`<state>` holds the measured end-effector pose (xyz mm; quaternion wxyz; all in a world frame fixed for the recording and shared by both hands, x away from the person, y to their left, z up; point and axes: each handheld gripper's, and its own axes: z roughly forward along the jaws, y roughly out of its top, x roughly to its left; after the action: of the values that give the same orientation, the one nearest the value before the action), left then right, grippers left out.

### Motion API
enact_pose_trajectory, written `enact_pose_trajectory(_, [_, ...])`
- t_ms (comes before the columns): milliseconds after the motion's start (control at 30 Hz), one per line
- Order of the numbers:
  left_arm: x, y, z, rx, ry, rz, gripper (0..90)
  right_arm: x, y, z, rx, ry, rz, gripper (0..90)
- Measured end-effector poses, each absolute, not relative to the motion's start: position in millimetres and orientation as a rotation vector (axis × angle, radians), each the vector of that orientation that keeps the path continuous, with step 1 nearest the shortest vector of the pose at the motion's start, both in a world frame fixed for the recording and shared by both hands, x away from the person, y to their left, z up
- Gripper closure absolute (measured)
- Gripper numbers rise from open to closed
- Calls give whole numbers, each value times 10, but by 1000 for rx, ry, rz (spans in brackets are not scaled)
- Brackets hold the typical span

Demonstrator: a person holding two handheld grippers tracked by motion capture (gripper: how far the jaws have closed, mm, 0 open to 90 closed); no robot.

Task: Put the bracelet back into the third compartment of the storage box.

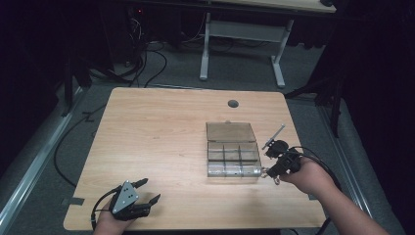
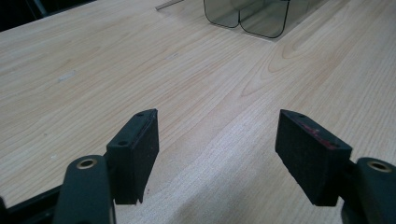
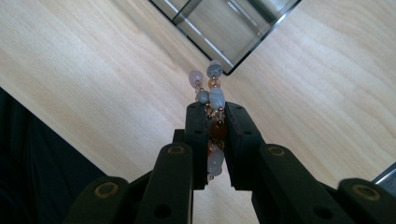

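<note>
From the high view, your right gripper [image 1: 272, 169] sits at the near right corner of the clear compartment box [image 1: 232, 149], whose lid lies open and flat behind the divided tray on the wooden table [image 1: 161, 132]. A small string of beads hangs from that gripper, just beside the box's front right corner; at this size you can barely make it out. Your left gripper [image 1: 147, 191] rests at the near left edge of the table, well apart from the box, jaws spread and holding nothing. In the left gripper view, the two black pads [image 2: 135, 154] stand wide apart over bare wood, and the rounded end of the box [image 2: 247, 16] shows far off at the top. In the right gripper view, your jaws are pressed in on the bead bracelet [image 3: 211, 95]: pale blue-grey and amber beads stick out past the tips, and more are pinched between the pads. The box's corner [image 3: 224, 35] lies just beyond the beads, and the compartments in sight look empty. So the pickup appears done, with the bracelet in your grip and clear of the table. What seems left is carrying it over a compartment, lowering it in and releasing; closing the lid may follow.
</note>
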<state>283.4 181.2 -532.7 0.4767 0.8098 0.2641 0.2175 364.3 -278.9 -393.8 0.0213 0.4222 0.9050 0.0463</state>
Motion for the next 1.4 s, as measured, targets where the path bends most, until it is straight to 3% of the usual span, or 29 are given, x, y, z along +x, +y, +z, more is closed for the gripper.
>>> enact_pose_trajectory(733, [2833,1817,-5326,1977,640,530,310,4048,-2495,-3998,1280,2810,149,810])
enact_pose_trajectory(1400, [2834,1821,-5327,1973,638,526,310,4444,-2482,-4137,1349,2784,147,810])
